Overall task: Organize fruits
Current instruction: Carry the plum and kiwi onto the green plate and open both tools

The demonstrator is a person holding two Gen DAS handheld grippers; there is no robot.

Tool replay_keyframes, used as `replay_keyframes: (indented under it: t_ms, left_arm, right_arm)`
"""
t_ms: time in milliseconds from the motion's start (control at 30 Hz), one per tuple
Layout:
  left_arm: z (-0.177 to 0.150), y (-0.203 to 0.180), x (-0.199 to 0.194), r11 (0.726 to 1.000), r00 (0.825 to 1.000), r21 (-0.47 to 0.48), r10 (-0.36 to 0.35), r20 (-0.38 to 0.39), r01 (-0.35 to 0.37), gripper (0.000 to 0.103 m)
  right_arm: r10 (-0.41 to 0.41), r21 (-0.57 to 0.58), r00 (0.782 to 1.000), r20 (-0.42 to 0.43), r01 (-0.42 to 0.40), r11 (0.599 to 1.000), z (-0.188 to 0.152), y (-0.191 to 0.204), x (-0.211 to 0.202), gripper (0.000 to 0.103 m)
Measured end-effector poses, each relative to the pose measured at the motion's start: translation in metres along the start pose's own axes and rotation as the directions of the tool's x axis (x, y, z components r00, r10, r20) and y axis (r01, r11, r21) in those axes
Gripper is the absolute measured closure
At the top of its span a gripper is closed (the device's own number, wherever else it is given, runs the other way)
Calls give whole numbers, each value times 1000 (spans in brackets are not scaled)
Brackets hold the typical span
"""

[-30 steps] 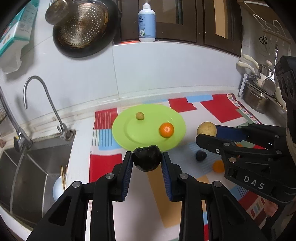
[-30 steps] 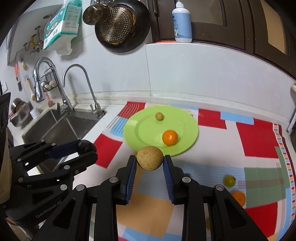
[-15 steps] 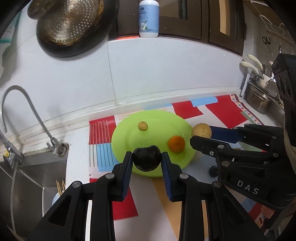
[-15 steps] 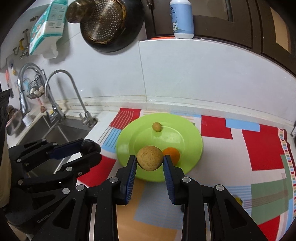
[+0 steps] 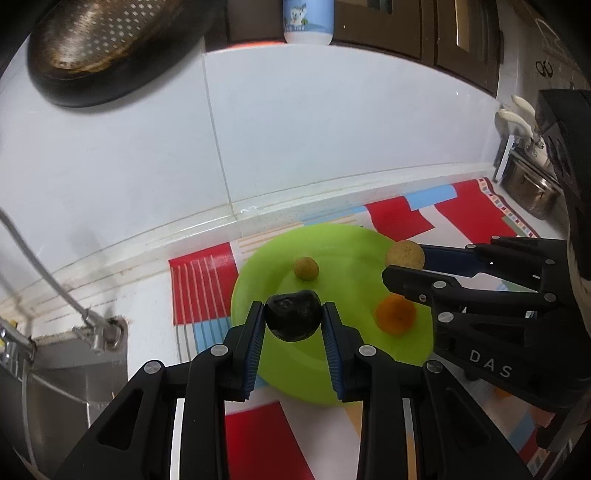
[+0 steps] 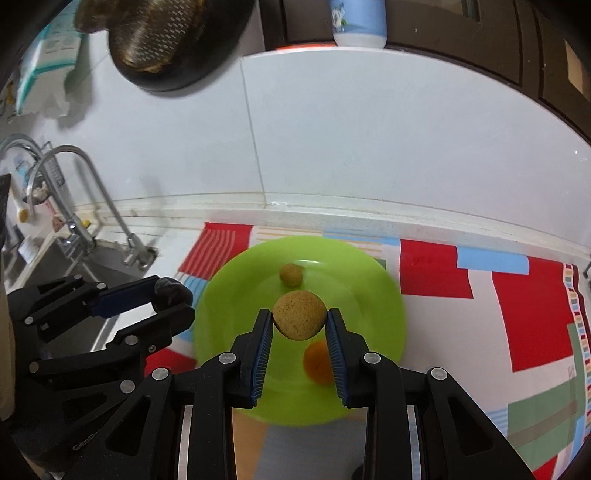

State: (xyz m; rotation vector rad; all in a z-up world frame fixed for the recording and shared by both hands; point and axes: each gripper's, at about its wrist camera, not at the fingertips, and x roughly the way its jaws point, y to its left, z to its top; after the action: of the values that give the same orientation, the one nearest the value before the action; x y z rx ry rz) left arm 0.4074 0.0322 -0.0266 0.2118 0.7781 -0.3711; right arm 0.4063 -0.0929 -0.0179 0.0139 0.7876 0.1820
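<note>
the left gripper (image 5: 293,323) is gripping a black fruit (image 5: 293,319) between its blue pads, and the fruit is sitting at the very tips of the fingers. in the left wrist view this dark fruit is hanging in front of the green plate (image 5: 280,373), over the plate's side at about 7 o'clock. the right gripper (image 6: 299,321) is clamping a round tan fruit (image 6: 299,319) in the same way, and in the right wrist view it is appearing over the middle of the plate (image 6: 369,288).

two fruits are lying on the plate. a small yellow-green fruit (image 5: 306,268) is resting toward 12 o'clock of the plate, near the far rim. an orange (image 5: 395,316) is lying toward 4 o'clock in the left wrist view; in the right wrist view the orange (image 6: 317,363) is partly hidden behind the right finger.

the plate is standing on a mat with coloured patches (image 6: 436,269), which is covering the counter. from the left wrist view the right gripper is coming in from 3 o'clock, with its tan fruit over the plate's rim at about 2 o'clock. a sink with a tap (image 6: 92,184) is lying at 9 o'clock of the plate. a colander in a dark pan (image 5: 107,40) is hanging on the white wall at 11 o'clock, and a white and blue bottle (image 6: 358,22) is standing on the ledge at 12 o'clock.
</note>
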Motion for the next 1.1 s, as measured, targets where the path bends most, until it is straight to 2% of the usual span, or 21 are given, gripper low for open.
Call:
replay_keyframes:
  t_ms: [333, 700, 900, 967, 1100]
  left_arm:
    - [8, 12, 48, 999, 997, -4, -35, -66, 35, 72]
    - [10, 13, 72, 998, 993, 4, -54, -106, 55, 72]
    - [10, 12, 71, 999, 993, 3, -47, -109, 47, 67]
    - [9, 12, 66, 999, 994, 7, -35, -105, 36, 67]
    - [8, 11, 50, 1000, 997, 7, -19, -79, 19, 66]
  right_arm:
    - [-26, 29, 997, -67, 28, 999, 9, -8, 43, 72]
    - [-44, 36, 995, -94, 48, 998, 7, -12, 64, 72]
    - [-51, 46, 995, -91, 55, 997, 7, -14, 64, 71]
    - [-51, 53, 995, -85, 56, 997, 8, -15, 61, 67]
    - [-56, 58, 996, -65, 60, 997, 5, -14, 49, 66]
